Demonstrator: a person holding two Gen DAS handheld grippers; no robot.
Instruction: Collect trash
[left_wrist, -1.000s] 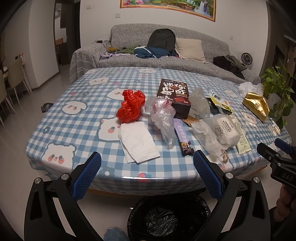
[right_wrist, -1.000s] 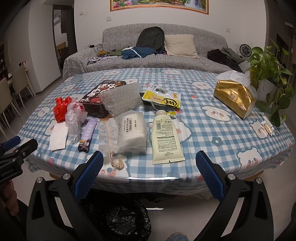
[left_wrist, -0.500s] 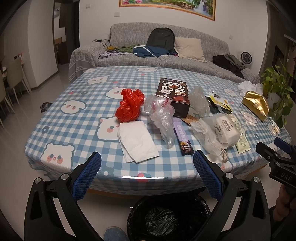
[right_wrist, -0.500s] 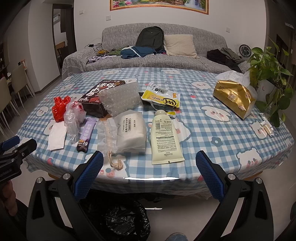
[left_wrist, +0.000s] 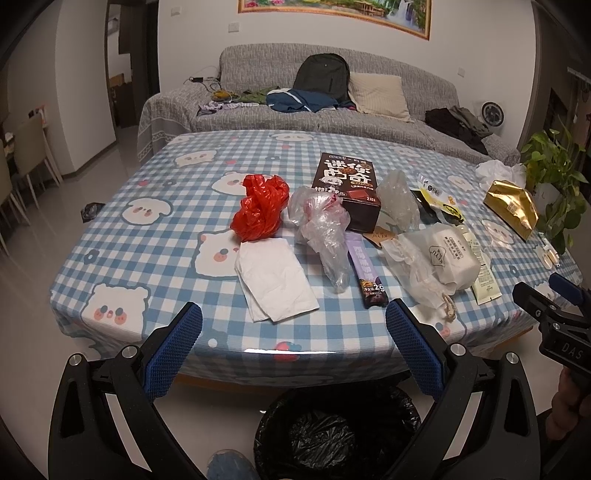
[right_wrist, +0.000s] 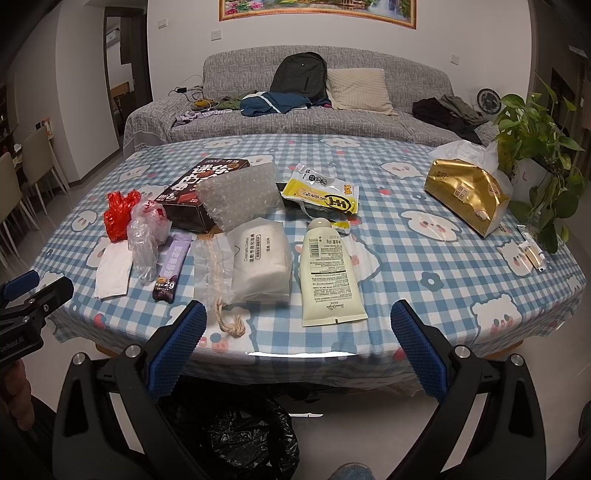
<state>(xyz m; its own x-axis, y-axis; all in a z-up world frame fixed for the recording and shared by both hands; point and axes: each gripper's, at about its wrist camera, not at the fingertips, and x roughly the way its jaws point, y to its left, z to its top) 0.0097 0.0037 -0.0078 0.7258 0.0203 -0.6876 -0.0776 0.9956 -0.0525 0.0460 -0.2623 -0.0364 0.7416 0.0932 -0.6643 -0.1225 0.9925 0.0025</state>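
Nearest, a bin lined with a black bag (left_wrist: 332, 432) stands on the floor below the worktop (left_wrist: 155, 258) edge. Above it the left gripper (left_wrist: 293, 343) and the right gripper (right_wrist: 298, 341) hover with jaws wide open, holding nothing. On the checked cloth lie the trash: a white tissue (left_wrist: 275, 282), a purple sachet (left_wrist: 367, 273), a cream tube (right_wrist: 328, 273), then a red plastic bag (left_wrist: 260, 206) beside a clear plastic bag (left_wrist: 321, 229), and further back a dark snack box (left_wrist: 347, 184). A grey sofa (left_wrist: 332, 110) stands beyond.

Home living room: sofa (left_wrist: 332, 99), framed painting (left_wrist: 388, 14)
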